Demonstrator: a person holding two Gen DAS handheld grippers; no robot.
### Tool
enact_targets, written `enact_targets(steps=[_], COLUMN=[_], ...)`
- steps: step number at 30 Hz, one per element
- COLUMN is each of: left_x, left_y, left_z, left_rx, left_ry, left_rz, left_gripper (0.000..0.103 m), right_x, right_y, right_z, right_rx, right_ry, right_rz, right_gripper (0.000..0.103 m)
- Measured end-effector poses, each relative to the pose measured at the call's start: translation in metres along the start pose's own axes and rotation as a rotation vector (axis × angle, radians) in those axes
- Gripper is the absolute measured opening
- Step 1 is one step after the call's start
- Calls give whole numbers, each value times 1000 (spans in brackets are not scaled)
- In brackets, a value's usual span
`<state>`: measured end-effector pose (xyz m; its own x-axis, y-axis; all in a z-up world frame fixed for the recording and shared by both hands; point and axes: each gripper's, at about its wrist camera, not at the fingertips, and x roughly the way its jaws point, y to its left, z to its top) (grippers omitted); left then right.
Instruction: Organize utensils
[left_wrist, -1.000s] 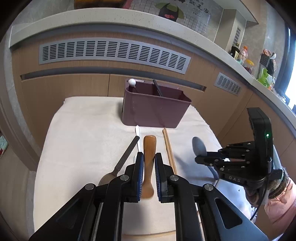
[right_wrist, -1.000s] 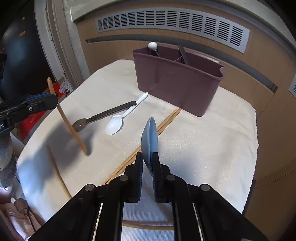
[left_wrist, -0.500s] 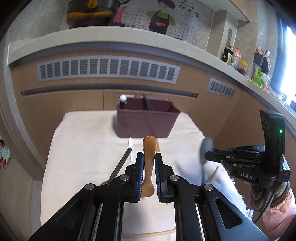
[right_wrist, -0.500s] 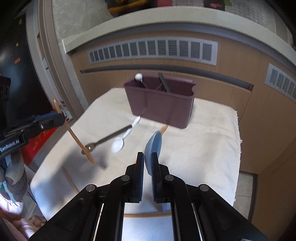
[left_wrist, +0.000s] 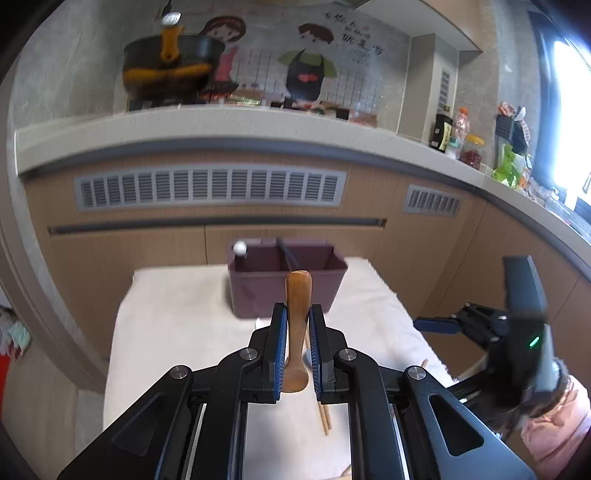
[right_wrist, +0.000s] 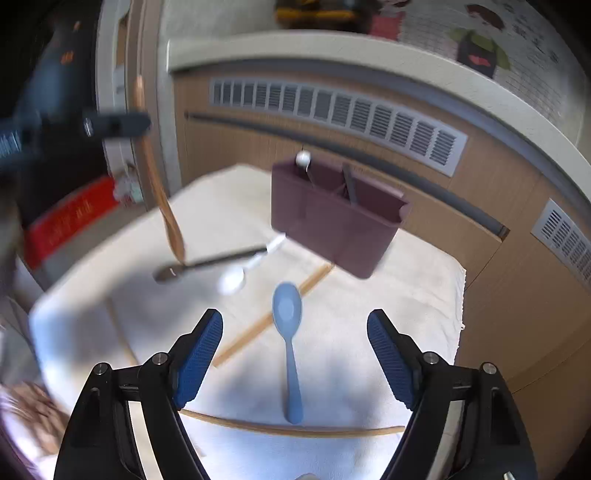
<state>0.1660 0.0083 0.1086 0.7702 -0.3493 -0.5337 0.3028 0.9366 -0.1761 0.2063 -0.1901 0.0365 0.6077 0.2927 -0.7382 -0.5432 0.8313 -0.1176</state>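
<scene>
My left gripper (left_wrist: 297, 321) is shut on a wooden spoon (left_wrist: 297, 325) and holds it above the cloth, in front of the maroon utensil caddy (left_wrist: 286, 282). From the right wrist view the same spoon (right_wrist: 162, 192) hangs from the left gripper (right_wrist: 110, 125). My right gripper (right_wrist: 295, 332) is open and empty. A blue spoon (right_wrist: 288, 332) lies on the white cloth (right_wrist: 388, 314) between its fingers. Chopsticks (right_wrist: 273, 314), a white spoon (right_wrist: 240, 275) and a dark-handled spoon (right_wrist: 207, 264) lie on the cloth. The caddy (right_wrist: 332, 225) holds a white-tipped utensil and a dark one.
A wooden cabinet front with grey vents (left_wrist: 210, 190) stands right behind the table. The counter (left_wrist: 258, 122) above it carries a pot and bottles. The table's wooden front edge (right_wrist: 288, 428) runs below the right gripper. A red box (right_wrist: 66, 225) sits on the floor at left.
My right gripper has opened and the blue spoon it held now lies on the cloth. My left gripper has risen with the wooden spoon in it.
</scene>
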Motion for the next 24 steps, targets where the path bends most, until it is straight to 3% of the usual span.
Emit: enact_targets(steps=[2,6,12,16,20,22,23,24], left_x=[4,10,15,21,28,31,31,32], left_y=[5,15,29,35,40,40,41,41], left_z=[-9,-24,-39,-44,-47,-49,-50,-51], left_rx=[-14,-37,-76,-87,-101,-102,-103,-103], left_ry=[19,43,65,79,93,101,104,106], left_rz=[-3,-4,-24,-20,-28,-30,-31,-32], left_gripper=[12,12,12,12,12,12,12,12], right_x=[19,58,101,126,138,137,136,134], right_y=[0,-6,-20,-22,-18,-18,-19,-20], right_z=[-4,-5,-8,-8,-7,-4,-3,-3], right_rx=[21,61,137,131,117,126,138,147], right_ry=[36,89,98,146,168,173,180,187], right_rz=[42,57,88,112,91,98,104,107], right_gripper=[79,97,96,67,61,36,30,30])
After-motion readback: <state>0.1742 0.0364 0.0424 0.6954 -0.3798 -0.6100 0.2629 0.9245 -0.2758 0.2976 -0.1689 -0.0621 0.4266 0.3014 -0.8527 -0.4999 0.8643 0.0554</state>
